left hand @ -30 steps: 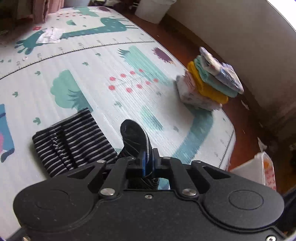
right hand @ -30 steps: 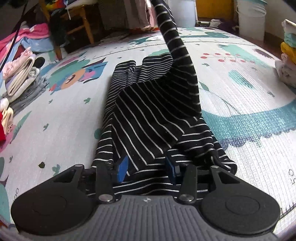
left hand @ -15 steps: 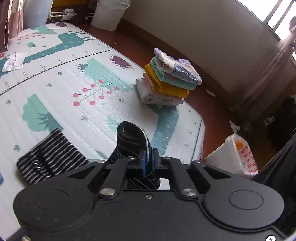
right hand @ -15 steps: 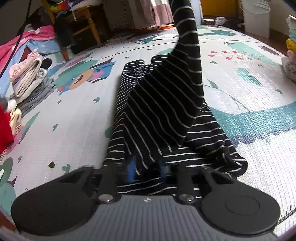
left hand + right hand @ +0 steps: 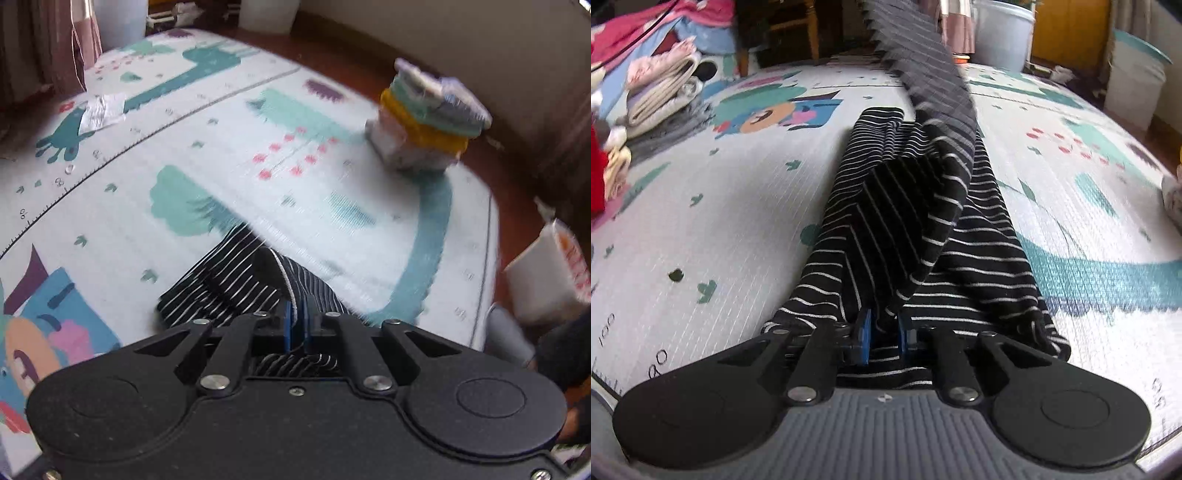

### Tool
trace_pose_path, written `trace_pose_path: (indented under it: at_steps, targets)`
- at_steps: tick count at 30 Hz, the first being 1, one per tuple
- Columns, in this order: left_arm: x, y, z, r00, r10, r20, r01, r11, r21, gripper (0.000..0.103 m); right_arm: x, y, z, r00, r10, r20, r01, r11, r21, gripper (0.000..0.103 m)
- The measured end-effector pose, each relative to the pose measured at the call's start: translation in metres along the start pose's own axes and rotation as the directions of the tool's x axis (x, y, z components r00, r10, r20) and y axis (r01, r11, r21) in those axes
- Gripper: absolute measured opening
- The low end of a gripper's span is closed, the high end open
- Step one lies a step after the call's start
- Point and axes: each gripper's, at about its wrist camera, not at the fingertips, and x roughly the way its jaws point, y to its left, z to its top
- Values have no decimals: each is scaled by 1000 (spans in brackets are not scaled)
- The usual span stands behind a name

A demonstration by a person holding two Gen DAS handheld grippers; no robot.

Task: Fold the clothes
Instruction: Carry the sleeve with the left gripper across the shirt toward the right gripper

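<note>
The left hand-held gripper [image 5: 298,317] is closed on an edge of the striped garment [image 5: 916,221], which has been carried lower towards the play mat [image 5: 221,155] than a second ago. The right hand-held gripper [image 5: 885,328], previously wider, has been closed on the near hem. The fold appears underway; the folded pile [image 5: 424,125] lies at 2 o'clock.

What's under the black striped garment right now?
The black white-striped garment lies straight on the cartoon-printed foam play mat, whose pattern shows all around it. Whatever sits beneath the fabric itself is covered, so anything trapped there cannot be seen.
</note>
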Motion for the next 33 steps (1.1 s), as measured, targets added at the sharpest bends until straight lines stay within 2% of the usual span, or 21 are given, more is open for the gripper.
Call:
trace_pose_path:
  at_steps: [1,3,5,7,10,14,15,18,20,23,24,26,28,31,33]
  targets:
    - [4,6,-2,1000,26,-15,-26,1000,4,4,0,0,1,1000,0,0,0,1000,2,18]
    - [6,15,-6,999,26,-23,-26,1000,13,4,-1,-1,3,1000,-5,1,5,1000,21,22]
    - [10,18,-8,996,81,-45,-78,995,63,4,-2,0,6,1000,-27,14,27,999,18,37]
    - [11,23,-9,997,68,-41,-66,996,56,4,-3,1,9,999,-33,36,33,999,7,38]
    - [2,20,-6,1000,17,7,-17,998,63,4,-1,3,14,999,-11,47,11,1000,-18,37]
    - [-19,0,12,994,-62,95,54,995,89,4,2,3,12,999,34,19,-33,999,-26,22]
    - [-26,-9,17,988,-101,119,89,991,101,4,2,4,11,999,37,13,-36,999,-31,21]
    - [-37,-40,29,977,-160,144,135,976,171,4,-3,4,7,999,-40,14,40,999,-28,21]
    - [-39,-61,34,970,-198,143,165,963,212,4,-15,6,4,993,-96,66,99,994,-40,23]
    - [-35,-85,35,968,-220,122,181,947,265,4,-26,23,4,989,-67,129,85,988,-131,25]
    - [-33,-91,35,968,-223,114,184,943,278,4,-26,30,8,989,-52,137,72,987,-146,28]
    - [-30,-92,32,968,-228,107,192,942,275,4,-22,45,19,987,-24,159,52,983,-178,59]
    - [-30,-91,30,968,-226,105,192,945,265,4,-15,58,33,982,2,187,38,976,-213,67]
    - [-31,-85,27,968,-226,108,194,949,248,4,3,68,57,975,20,223,38,968,-250,70]
    - [-32,-83,25,968,-228,108,197,951,241,4,18,69,70,976,15,219,40,969,-243,71]
